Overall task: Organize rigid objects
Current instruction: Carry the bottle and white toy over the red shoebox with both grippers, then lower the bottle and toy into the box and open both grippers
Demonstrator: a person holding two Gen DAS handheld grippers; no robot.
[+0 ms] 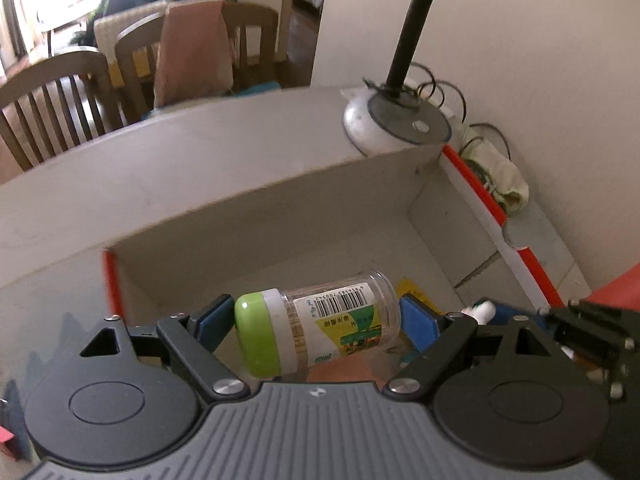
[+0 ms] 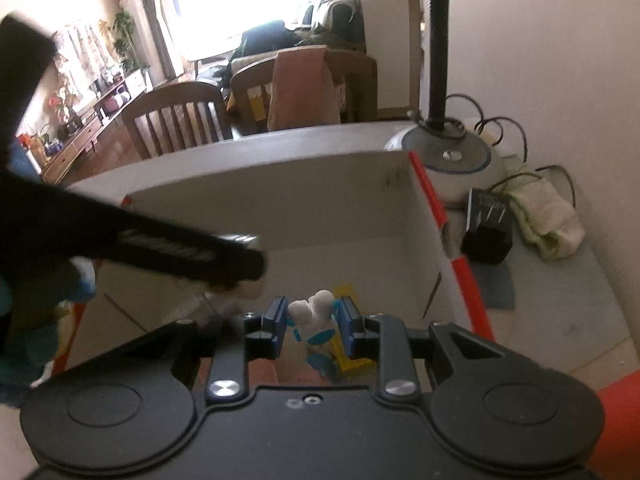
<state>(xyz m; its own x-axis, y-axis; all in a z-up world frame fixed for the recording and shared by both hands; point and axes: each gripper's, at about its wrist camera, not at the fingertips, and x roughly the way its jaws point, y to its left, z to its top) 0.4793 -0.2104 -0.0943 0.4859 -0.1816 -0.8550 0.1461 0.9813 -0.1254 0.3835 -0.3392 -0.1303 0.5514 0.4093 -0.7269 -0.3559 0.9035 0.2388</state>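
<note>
Box (image 1: 280,208) below; one toothpick jar (image 1: 320,320), one white-blue toy (image 2: 314,316), each gripped.

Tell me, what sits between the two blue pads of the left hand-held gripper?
A clear toothpick jar with a green cap, lying sideways between the left hand-held gripper pads, over the white box. The left wrist view shows it.

The left gripper (image 2: 168,256) crosses the right wrist view as a dark blur, hiding the box's (image 2: 280,200) left wall and the jar. The toy (image 2: 314,312) is too small and smeared to identify. In the left wrist view, the jar (image 1: 320,324) covers the box floor; its label print is unreadable.
</note>
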